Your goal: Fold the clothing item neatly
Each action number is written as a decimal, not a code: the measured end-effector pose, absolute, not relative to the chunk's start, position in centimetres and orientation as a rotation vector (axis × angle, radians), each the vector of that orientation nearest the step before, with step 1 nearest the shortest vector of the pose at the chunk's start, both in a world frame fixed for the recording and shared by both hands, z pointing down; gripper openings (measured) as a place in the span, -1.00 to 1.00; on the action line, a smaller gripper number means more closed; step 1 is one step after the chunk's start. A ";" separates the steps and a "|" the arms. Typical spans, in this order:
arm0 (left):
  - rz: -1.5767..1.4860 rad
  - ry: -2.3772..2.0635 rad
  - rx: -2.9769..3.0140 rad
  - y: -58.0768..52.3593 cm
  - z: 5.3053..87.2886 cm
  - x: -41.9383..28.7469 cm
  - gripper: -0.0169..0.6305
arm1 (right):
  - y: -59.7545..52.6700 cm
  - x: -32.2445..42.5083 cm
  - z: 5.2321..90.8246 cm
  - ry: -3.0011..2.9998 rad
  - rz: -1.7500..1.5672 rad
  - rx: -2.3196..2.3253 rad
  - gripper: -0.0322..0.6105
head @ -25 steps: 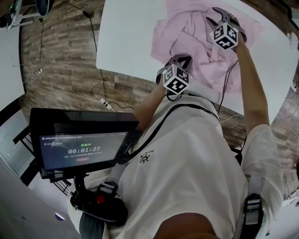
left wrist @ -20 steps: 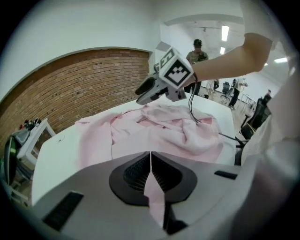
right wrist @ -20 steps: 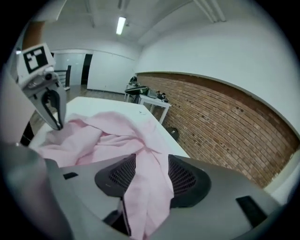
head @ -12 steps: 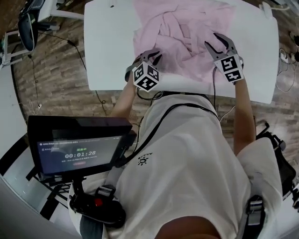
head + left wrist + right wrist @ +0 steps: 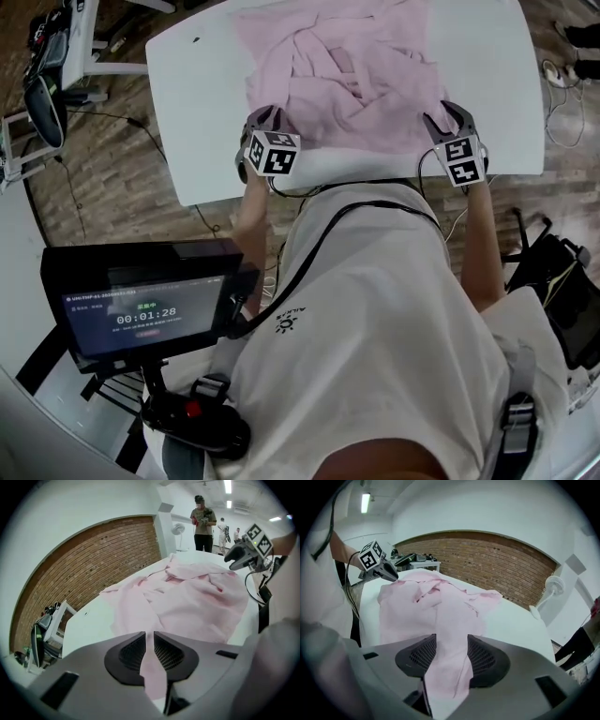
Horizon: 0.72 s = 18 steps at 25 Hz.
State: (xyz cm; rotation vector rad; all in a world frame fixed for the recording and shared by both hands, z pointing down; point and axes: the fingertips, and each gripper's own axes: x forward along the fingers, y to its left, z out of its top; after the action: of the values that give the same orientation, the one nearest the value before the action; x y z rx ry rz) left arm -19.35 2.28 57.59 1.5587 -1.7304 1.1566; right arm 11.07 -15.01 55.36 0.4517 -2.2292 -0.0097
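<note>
Both tools have come off the middle of the pink shirt, which lies rumpled on the white counter, to its near edge. The left hand-held gripper has just eased its jaws slightly apart and pinches a thin strip of hem. The right hand-held gripper pinches a thicker fold. The shirt looks ready to be pulled flat before any fold.

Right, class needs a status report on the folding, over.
Left gripper holds pink garment at near hem, jaws just opened slightly, cloth pinched between. Right gripper gripping hem too. Garment crumpled on white table. Nothing in the way.
</note>
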 end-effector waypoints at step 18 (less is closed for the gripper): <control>0.951 -1.798 1.415 2.9 58.3 -19.8 -0.76 | -13.8 11.8 58.1 -2.120 0.104 0.574 -0.81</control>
State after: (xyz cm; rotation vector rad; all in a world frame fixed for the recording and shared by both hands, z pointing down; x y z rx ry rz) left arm -19.78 2.94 58.32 1.4149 -1.7984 0.9514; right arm 11.79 -13.82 58.09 0.5737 -2.1204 0.1035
